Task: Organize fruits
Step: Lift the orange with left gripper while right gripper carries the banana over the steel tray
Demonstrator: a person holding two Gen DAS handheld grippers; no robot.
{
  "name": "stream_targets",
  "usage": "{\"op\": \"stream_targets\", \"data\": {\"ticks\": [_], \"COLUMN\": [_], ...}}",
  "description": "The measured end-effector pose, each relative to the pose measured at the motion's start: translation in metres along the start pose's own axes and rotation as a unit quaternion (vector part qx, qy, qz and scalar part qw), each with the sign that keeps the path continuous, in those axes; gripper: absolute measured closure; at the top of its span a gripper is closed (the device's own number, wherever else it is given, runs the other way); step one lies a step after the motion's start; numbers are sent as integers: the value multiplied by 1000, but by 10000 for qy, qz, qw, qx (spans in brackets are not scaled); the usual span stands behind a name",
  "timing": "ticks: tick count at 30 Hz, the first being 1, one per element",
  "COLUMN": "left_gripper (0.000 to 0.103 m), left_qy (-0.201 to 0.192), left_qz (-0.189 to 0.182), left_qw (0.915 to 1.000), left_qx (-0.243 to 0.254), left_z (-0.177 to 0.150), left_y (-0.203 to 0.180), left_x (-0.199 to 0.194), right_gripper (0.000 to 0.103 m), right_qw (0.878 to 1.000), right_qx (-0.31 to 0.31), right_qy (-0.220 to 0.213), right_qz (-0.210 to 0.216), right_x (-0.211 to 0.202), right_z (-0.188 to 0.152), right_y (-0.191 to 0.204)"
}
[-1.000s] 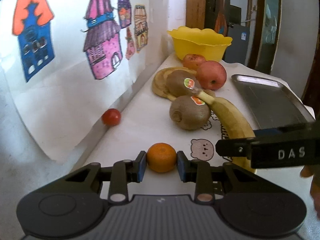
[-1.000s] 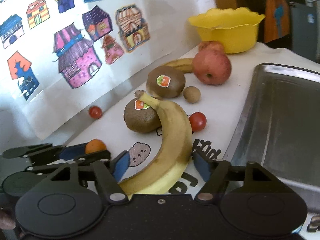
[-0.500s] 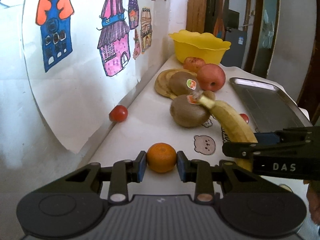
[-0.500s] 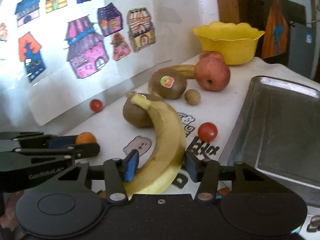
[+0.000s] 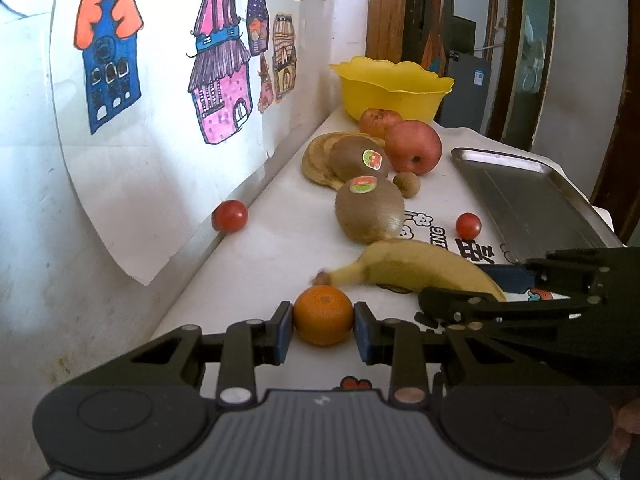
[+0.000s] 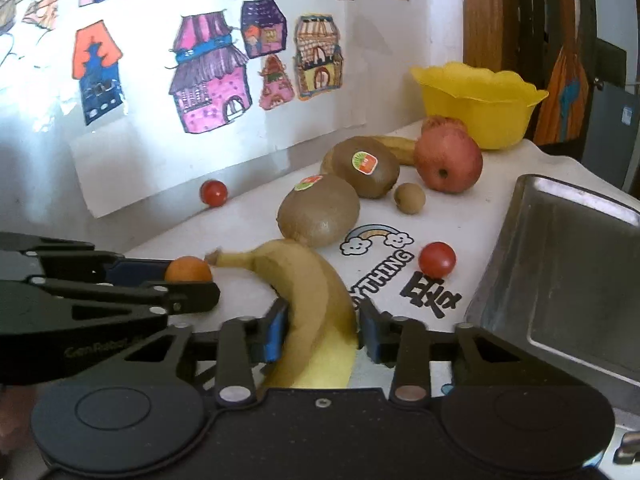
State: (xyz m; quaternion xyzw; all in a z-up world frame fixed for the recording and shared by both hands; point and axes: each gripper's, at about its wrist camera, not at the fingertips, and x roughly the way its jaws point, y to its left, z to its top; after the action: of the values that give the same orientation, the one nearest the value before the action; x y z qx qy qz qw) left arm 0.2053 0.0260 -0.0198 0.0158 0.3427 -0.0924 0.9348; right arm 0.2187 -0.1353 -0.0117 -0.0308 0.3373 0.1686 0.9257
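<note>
A small round orange tangerine (image 5: 323,314) sits pinched between the two blue-padded fingers of the left gripper (image 5: 322,332), both pads pressed against its sides, just above the white printed tablecloth (image 5: 260,248). Right beside it, a long yellow banana (image 6: 316,308) is clamped across its middle by the right gripper (image 6: 320,330); its stem end points toward the tangerine and nearly meets it, though I cannot tell whether they touch.

Just beyond the banana lies a brown kiwi with a sticker (image 6: 318,210), and behind that a second stickered kiwi (image 6: 362,166). A small brown round fruit (image 6: 409,197) rests near the two kiwis, with a red apple (image 6: 448,158) just past it. One red cherry tomato (image 6: 437,259) lies between the banana and the steel tray (image 6: 568,264) on the right; another cherry tomato (image 6: 213,193) sits against the wall. A yellow plastic bowl with a wavy rim (image 6: 478,100) stands at the far end of the table, behind the apple. Coloured drawings of houses (image 6: 208,80) hang on the wall.
</note>
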Motion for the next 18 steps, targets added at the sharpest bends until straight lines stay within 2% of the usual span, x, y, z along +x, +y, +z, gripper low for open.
{"op": "stream_targets", "data": {"ticks": [6, 18], "left_gripper": [68, 68], "left_qy": [-10, -205], "left_qz": [-29, -120], "left_qw": [10000, 9997], "left_qx": [-32, 30], "left_z": [-2, 6], "left_y": [-4, -26], "left_x": [-3, -9], "right_gripper": [66, 67], "right_qw": [10000, 9981], "right_qx": [-38, -170], "right_qy": [-41, -421], "right_qz": [-52, -406], "right_x": [-5, -38], "right_z": [-2, -8], "right_y": [1, -9]}}
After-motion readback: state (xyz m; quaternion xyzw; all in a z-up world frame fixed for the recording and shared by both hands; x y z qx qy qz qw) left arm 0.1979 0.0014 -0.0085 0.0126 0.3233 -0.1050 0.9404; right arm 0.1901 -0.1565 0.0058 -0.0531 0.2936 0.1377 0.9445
